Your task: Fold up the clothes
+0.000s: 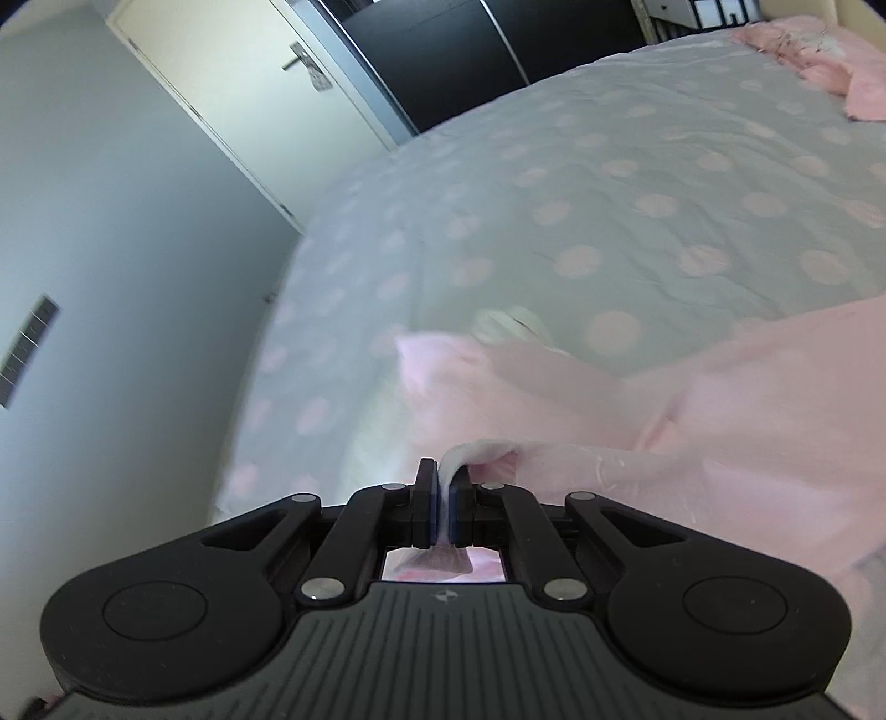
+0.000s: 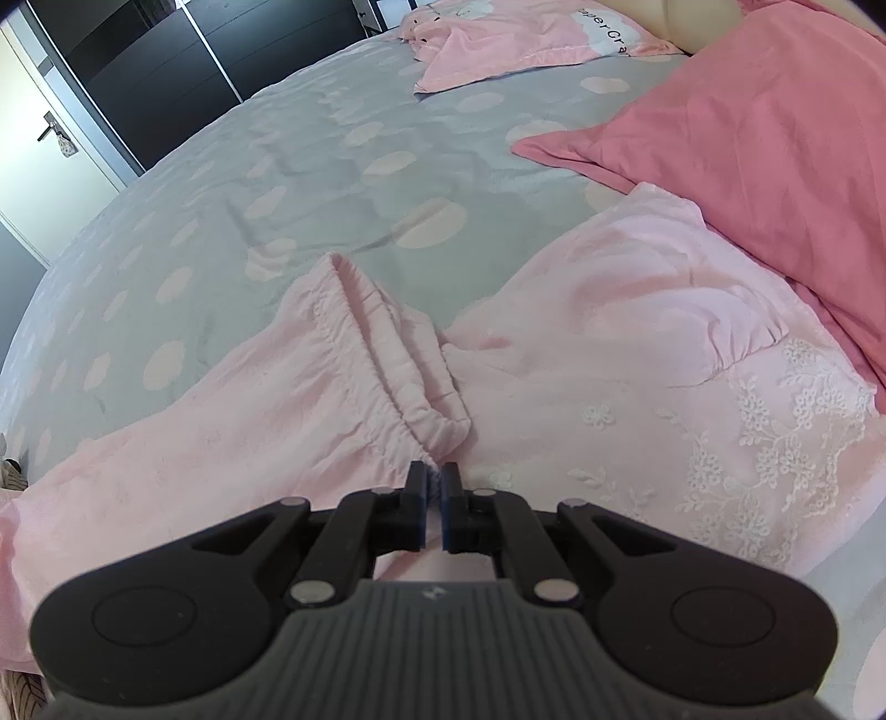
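Observation:
A pale pink pair of trousers with a gathered elastic waistband lies on the bed. My right gripper is shut on the near end of the waistband. My left gripper is shut on a white-edged end of the same pale pink garment, which stretches away to the right; the view is blurred. A second pale pink garment with white lace trim lies to the right of the trousers.
The bed has a grey cover with pink dots. A darker pink pillow lies at the right, a printed pink pillow at the far end. A white door and dark wardrobe stand beyond the bed.

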A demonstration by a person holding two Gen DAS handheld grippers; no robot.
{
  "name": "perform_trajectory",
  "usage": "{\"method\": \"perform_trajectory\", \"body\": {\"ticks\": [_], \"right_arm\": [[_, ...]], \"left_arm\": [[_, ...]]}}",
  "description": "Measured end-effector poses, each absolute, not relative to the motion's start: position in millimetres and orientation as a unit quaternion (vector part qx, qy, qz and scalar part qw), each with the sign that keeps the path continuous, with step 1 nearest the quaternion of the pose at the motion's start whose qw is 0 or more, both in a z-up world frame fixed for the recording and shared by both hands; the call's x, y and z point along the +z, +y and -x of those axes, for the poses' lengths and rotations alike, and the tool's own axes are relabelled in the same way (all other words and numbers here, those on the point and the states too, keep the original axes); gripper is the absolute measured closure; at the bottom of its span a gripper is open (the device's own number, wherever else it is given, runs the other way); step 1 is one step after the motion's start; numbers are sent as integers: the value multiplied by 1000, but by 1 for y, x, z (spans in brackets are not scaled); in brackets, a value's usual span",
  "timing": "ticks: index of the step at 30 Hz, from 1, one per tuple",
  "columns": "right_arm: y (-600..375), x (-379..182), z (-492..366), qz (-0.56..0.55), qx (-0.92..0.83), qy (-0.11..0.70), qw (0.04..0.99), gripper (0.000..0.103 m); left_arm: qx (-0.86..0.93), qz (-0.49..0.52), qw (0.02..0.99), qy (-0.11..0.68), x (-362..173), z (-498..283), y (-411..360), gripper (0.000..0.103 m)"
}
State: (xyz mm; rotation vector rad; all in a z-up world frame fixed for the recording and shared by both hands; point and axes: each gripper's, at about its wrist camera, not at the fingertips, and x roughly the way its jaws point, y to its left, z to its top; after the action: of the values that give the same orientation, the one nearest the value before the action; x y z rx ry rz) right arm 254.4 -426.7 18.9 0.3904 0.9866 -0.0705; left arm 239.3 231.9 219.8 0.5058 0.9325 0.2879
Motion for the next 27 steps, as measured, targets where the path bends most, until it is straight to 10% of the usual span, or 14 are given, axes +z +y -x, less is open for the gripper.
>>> {"method": "perform_trajectory", "body": {"ticks": [18, 27], "right_arm": [[-426, 16, -259, -157, -15, 492, 856, 98], [-430, 19, -256, -169, -9, 487, 857, 90]], "left_arm": [[230, -294, 823, 429, 180, -312, 296, 100], [178, -298, 842, 412, 159, -281, 272, 49]]}}
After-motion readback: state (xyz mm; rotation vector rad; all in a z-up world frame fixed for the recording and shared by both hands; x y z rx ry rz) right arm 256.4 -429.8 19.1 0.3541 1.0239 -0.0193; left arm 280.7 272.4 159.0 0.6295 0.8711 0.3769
